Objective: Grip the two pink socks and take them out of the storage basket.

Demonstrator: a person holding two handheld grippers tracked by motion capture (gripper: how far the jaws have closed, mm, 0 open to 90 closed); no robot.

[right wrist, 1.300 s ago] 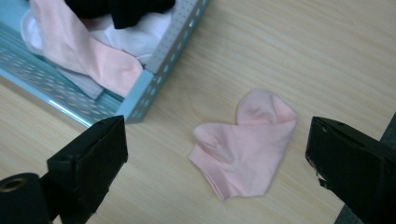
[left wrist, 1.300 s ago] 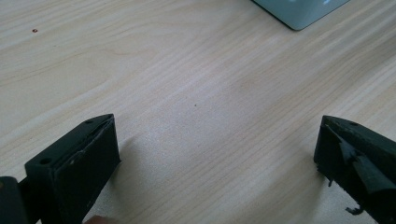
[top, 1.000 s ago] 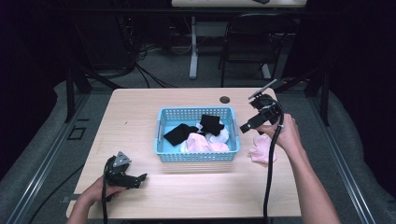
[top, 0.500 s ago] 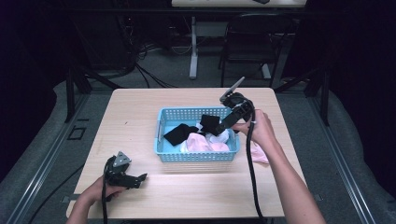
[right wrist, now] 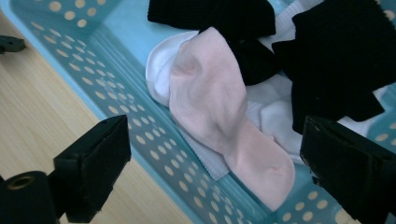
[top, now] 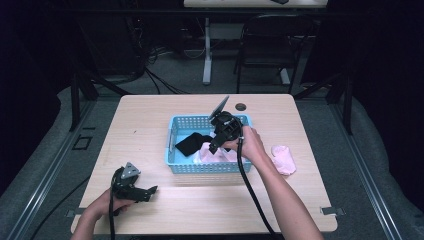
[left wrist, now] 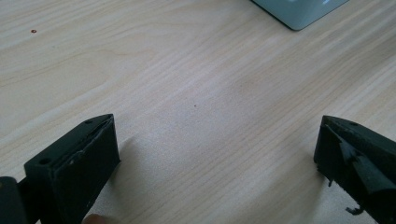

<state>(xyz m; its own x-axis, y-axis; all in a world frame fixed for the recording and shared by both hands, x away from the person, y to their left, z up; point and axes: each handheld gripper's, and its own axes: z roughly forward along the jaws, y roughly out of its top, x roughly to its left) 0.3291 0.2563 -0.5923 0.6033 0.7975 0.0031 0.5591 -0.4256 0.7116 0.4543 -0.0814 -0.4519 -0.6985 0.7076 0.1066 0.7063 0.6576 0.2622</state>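
Swung in from beside the basket [top: 172, 150], the right hand-held gripper [top: 216, 142] hovers wide open — a pink sock [right wrist: 219, 112] directly below its jaws. One sock [top: 283, 158] lies out on the tabletop [top: 145, 115]; several remain. Left hand-held gripper [top: 145, 192] rests open, empty.

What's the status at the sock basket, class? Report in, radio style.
Right gripper open, over blue basket, above pink sock. Left gripper open, low over table, holding nothing. Second pink sock beside basket. Nothing blocking.
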